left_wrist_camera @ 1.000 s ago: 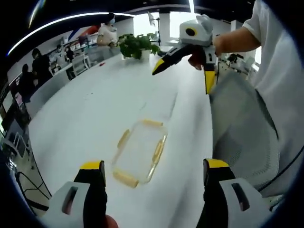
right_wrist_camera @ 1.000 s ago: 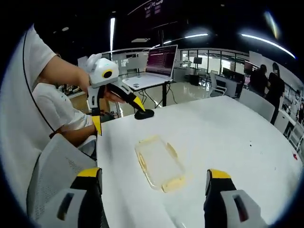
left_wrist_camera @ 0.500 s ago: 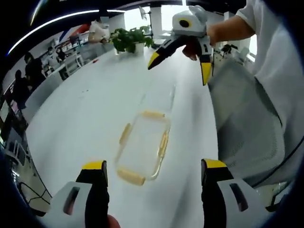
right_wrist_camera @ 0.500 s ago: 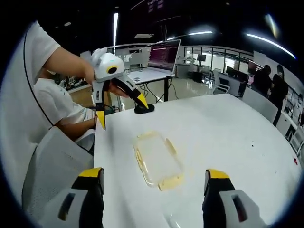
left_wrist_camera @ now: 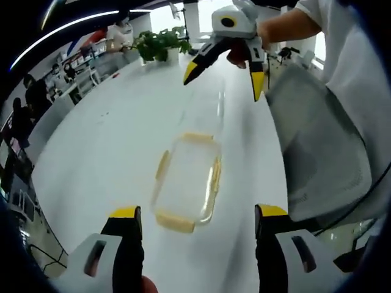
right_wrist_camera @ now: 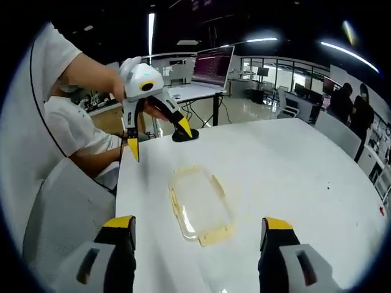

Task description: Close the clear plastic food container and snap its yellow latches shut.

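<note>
Clear plastic with yellow trim, the food container (left_wrist_camera: pixel 185 186) lay flat on the white worktop (left_wrist_camera: pixel 110 140), near the edge where the person stood and where a grey chair (left_wrist_camera: pixel 317 143) was drawn up. Its lid looked to be already seated on the base, though the pictures were too soft to be sure, and the four yellow latches (right_wrist_camera: pixel 214 234) lay splayed outward around the rim, so the snapping was probably still to do.

Over the last second both claws had come closer and lower toward the box. In the left gripper view the container had grown larger and now sat between the left gripper (left_wrist_camera: pixel 197 223), whose jaws stood wide apart and gripped nothing. The right gripper (right_wrist_camera: pixel 198 232) was likewise spread and empty, its jaws framing the near short end of the box. From across, the right claw hung above the far end in the left gripper view, and the left claw above the worktop's edge in the right gripper view.

That approach suggested the pressing phase was about to begin: one claw likely to steady the lid, the other to fold a latch down.

A potted plant (left_wrist_camera: pixel 156 46) stood at the far end of the worktop, and a black puck-like object (right_wrist_camera: pixel 184 135) sat near a far corner.
</note>
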Demonstrator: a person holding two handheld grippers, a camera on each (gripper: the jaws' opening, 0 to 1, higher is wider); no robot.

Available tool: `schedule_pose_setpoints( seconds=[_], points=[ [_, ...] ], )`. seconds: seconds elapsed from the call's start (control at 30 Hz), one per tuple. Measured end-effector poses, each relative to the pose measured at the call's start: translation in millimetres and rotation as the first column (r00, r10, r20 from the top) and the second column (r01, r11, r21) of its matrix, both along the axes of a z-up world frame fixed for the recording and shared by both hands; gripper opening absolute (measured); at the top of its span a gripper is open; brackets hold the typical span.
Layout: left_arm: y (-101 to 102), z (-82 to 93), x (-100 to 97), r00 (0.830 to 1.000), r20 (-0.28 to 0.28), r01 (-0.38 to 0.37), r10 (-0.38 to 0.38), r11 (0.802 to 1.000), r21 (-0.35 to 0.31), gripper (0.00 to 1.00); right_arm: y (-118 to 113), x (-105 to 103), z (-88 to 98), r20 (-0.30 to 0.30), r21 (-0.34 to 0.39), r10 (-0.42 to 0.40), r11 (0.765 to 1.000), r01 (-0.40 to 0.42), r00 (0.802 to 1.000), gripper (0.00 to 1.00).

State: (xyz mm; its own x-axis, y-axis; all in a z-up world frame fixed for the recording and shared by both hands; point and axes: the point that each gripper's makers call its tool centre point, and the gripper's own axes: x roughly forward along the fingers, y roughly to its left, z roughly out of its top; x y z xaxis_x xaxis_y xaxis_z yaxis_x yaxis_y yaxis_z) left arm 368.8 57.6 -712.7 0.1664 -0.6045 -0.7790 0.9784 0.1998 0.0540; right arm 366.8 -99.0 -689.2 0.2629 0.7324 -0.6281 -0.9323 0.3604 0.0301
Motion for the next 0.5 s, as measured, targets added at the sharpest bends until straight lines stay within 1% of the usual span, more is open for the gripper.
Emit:
schedule_pose_setpoints(
  seconds=[0.1, 0.23, 0.37, 0.5],
  points=[
    [0.0, -2.9, -1.0, 1.000, -0.014, 0.015, -0.015, 1.000, 0.002, 0.73, -0.4, 2.9, -3.9, 0.010, -0.019, 0.018, 1.000, -0.018, 1.000, 0.81],
    [0.3, -6.3, 0.5, 0.999, -0.024, 0.026, -0.025, 1.000, 0.006, 0.72, -0.5, 4.2, -8.6, 0.003, -0.038, 0.037, 0.999, -0.037, 0.999, 0.79],
    [1.2, -10.4, 3.0, 0.999, -0.024, 0.041, -0.041, 0.999, 0.021, 0.72, -0.1, 4.9, -14.1, 0.002, -0.056, 0.058, 0.997, -0.058, 0.998, 0.77],
    [2.2, -14.9, 6.7, 0.998, -0.019, 0.053, -0.052, 0.998, 0.036, 0.71, 0.3, 5.8, -19.5, 0.024, -0.084, 0.084, 0.993, -0.082, 0.996, 0.77]
  ],
)
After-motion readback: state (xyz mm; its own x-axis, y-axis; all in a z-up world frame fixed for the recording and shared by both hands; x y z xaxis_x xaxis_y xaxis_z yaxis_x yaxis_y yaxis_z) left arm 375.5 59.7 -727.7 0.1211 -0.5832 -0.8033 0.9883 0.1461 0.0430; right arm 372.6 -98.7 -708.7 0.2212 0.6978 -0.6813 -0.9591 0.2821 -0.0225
